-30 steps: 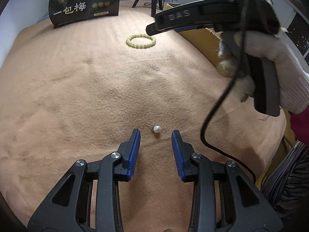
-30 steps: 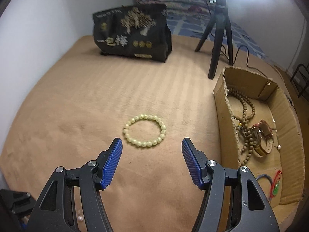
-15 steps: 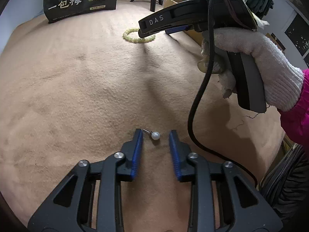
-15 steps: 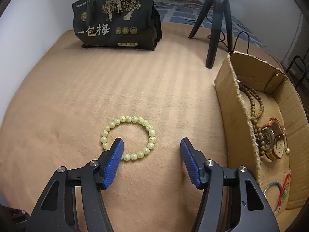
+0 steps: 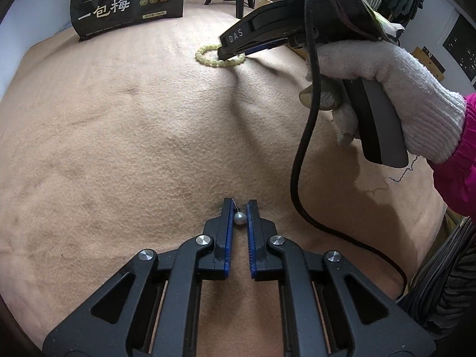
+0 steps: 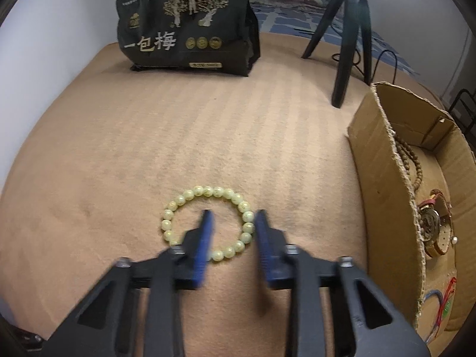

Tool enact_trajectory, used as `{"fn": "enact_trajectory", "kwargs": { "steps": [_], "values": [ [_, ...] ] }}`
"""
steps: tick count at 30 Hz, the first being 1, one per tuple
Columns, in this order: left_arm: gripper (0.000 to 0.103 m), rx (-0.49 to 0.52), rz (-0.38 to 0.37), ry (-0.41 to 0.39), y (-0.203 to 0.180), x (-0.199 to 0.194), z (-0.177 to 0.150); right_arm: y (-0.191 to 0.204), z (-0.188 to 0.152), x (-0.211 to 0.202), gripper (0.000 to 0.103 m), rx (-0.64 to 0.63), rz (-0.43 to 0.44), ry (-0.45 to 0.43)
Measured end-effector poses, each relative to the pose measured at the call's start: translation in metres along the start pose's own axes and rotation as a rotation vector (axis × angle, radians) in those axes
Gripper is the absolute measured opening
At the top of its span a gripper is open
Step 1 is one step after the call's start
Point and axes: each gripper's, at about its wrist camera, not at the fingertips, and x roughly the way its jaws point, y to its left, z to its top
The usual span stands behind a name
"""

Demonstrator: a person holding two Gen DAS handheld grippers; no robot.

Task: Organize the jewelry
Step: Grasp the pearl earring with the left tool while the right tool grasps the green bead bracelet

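Left claw [image 5: 239,214] is pinching the small white pearl stud earring [image 5: 239,218]. Right claw [image 6: 233,226] sits apart, straddling one side of the pale green beaded bracelet [image 6: 208,223].

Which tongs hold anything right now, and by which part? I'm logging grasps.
The left tongs pinch the pearl stud earring by its pearl. The right tongs straddle the pale green bead bracelet's right side, not yet clamped.

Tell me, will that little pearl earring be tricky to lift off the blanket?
Probably a bit. The pearl earring is round and smooth, so it may slip or roll between the flat pads of the left gripper, which touch it only at its sides. It looks tiny and light. Its thin post could bend if pinched.
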Motion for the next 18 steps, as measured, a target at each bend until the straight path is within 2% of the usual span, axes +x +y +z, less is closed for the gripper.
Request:
{"fn": "enact_trajectory", "kwargs": {
  "steps": [1, 2, 10, 18],
  "values": [
    [0.007, 0.000, 0.002, -0.001, 0.000, 0.000, -0.001, 0.001, 0.000, 0.001, 0.008, -0.002, 0.009, 0.001],
    [0.006, 0.000, 0.004, -0.002, -0.001, -0.001, -0.001, 0.002, -0.001, 0.001, 0.006, -0.005, 0.021, 0.001],
    [0.006, -0.030, 0.025, -0.021, 0.008, -0.009, 0.001, 0.004, -0.003, -0.009, 0.006, -0.012, 0.035, -0.023],
    [0.006, -0.043, 0.037, -0.058, 0.011, -0.026, 0.005, 0.007, 0.001, -0.043, 0.006, -0.012, 0.054, -0.093]
  ]
}}
